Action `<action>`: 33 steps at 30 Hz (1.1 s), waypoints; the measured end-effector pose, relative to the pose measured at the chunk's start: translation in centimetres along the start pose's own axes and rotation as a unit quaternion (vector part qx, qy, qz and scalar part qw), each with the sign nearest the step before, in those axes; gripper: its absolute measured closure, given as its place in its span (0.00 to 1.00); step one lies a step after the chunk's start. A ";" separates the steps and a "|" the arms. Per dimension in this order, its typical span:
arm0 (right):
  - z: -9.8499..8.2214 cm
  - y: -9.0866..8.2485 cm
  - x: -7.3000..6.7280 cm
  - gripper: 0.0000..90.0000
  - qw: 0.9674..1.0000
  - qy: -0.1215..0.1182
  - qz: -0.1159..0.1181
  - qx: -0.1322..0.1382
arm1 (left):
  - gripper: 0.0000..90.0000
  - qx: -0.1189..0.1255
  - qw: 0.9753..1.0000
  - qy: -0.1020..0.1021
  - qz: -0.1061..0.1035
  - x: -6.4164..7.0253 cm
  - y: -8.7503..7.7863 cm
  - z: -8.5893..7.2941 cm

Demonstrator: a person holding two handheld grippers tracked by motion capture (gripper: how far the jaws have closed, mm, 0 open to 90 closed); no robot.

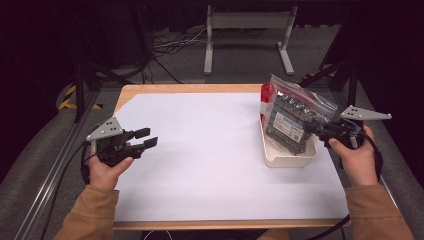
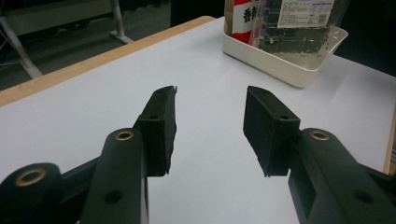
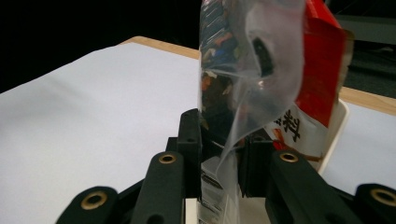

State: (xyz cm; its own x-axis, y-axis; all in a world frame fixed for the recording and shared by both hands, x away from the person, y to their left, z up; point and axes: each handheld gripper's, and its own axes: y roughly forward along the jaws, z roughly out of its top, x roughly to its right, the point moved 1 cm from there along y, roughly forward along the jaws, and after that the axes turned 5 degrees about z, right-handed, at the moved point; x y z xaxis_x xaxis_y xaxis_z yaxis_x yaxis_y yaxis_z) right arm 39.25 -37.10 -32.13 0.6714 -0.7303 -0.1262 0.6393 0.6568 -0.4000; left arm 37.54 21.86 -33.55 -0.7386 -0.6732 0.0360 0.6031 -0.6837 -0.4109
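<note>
Gripping clear bag, right gripper fingers clamped; left gripper released; red pack print unreadable.

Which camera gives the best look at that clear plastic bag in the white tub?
The high view: the whole clear bag shows, leaning in the white tub. The left gripper view catches its lower part from afar; the right gripper view shows it close up between the right gripper jaws.

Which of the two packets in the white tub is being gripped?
The clear plastic bag, clamped by the right gripper; the red packet behind it stands untouched in the white tub.
</note>
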 end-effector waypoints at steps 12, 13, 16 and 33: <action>-0.4 -0.1 0.1 0.81 1.000 0.001 -0.002 0.001 | 0.60 -0.003 1.000 -0.002 0.001 0.0 0.1 -0.1; -0.4 -0.2 0.1 0.80 1.000 0.000 -0.004 0.006 | 0.60 -0.002 1.000 -0.005 0.000 0.0 0.1 -0.1; -0.5 -0.2 0.4 0.70 1.000 0.005 -0.011 0.023 | 0.59 -0.001 1.000 -0.002 0.002 -0.1 0.0 -0.1; -0.7 -2.5 -1.4 0.31 0.998 -0.010 -0.038 0.058 | 0.54 -0.002 1.000 -0.009 -0.001 0.4 -0.7 -0.5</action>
State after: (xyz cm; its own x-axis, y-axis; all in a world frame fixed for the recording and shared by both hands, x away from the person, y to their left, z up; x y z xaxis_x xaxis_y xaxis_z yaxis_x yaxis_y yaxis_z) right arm 36.44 -37.90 -31.57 0.6262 -0.7753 -0.0820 0.7264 0.6185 -0.2996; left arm 36.68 22.21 -33.75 -0.7339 -0.6771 0.0537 0.6003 -0.6836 -0.4151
